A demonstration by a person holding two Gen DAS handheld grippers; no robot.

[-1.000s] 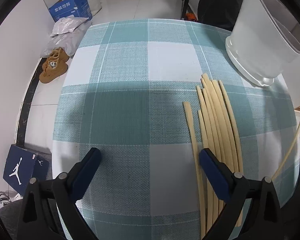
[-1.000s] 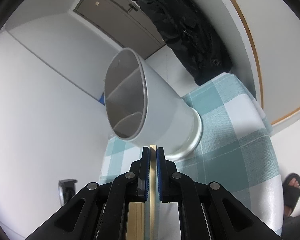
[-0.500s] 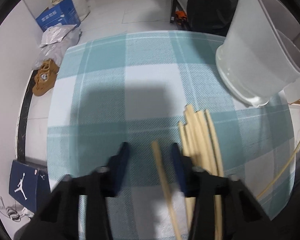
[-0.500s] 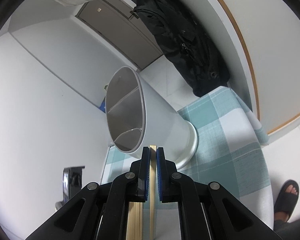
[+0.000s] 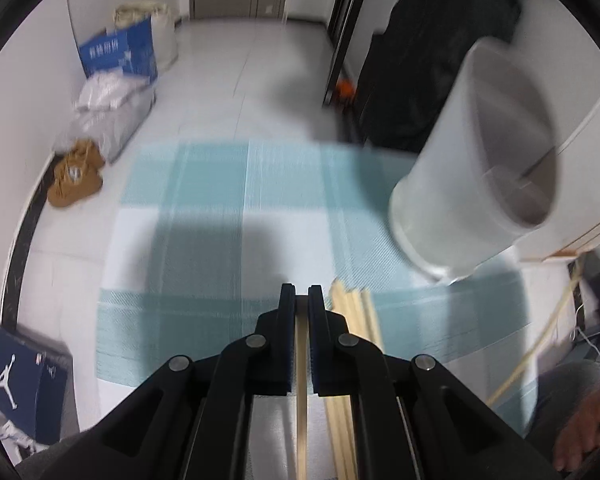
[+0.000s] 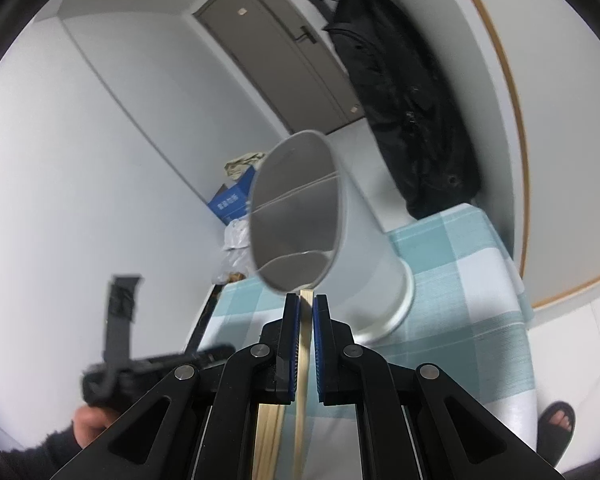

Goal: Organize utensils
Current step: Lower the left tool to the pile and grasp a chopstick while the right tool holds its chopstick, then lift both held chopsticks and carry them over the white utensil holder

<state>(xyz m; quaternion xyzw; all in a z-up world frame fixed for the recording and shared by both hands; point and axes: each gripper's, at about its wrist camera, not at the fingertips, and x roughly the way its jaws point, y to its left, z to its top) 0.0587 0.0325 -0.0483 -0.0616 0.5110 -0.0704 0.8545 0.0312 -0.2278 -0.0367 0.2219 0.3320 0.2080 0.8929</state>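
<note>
In the left wrist view my left gripper (image 5: 301, 292) has its jaws closing tight on a single pale wooden chopstick (image 5: 301, 364), lifted above the teal checked tablecloth (image 5: 220, 240). Several more chopsticks (image 5: 352, 312) lie in a bundle just to its right. The white divided utensil holder (image 5: 460, 184) stands at the far right of the table. In the right wrist view my right gripper (image 6: 307, 298) is shut on another chopstick (image 6: 305, 344), its tip just below the holder's open mouth (image 6: 296, 220). That chopstick (image 5: 540, 332) also shows at the left view's right edge.
Floor beyond the table holds blue boxes (image 5: 120, 56), plastic bags (image 5: 108, 112) and brown shoes (image 5: 76, 176). A black coat (image 6: 412, 112) hangs behind the holder. A person's hand (image 6: 96, 420) with the other tool shows left; a sandalled foot (image 6: 556, 424) is lower right.
The left gripper went from wide open to shut on one chopstick and rose from the cloth. The right gripper, still holding its chopstick, rolled and lifted, so the holder looks more upright.
</note>
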